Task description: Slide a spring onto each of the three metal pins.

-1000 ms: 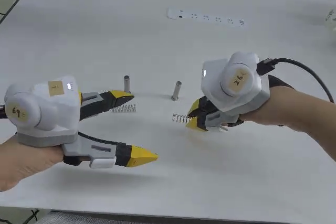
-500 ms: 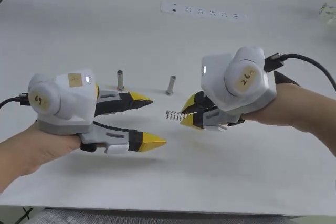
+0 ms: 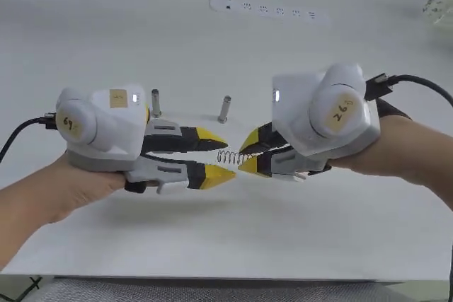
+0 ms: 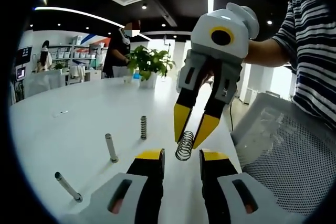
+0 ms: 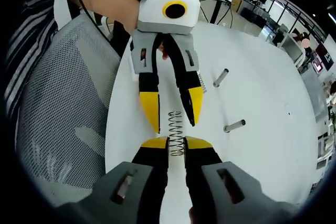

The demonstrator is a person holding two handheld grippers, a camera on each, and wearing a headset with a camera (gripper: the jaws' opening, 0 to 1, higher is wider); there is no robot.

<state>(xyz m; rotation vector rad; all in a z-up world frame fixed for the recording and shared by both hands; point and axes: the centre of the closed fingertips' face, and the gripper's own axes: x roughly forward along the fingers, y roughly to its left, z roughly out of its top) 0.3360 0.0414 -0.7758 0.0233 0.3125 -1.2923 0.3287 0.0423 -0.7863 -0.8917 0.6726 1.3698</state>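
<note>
White desk [image 3: 212, 259] carries a metal pin [image 3: 224, 109] just behind the spring [image 3: 228, 156]. The right gripper [image 5: 176, 144] fingers hold the spring by one end; the left gripper [image 4: 182, 155] fingers stand partly open around its other end.

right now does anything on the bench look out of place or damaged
Nothing stands out. The spring looks unbent, pinched at one end by the right gripper, its free end between the left gripper's open jaws. Two pins stand bare behind.

White left gripper [image 3: 226, 157], white right gripper [image 3: 243, 157]; black fingers [image 3: 211, 175], yellow-tipped.
</note>
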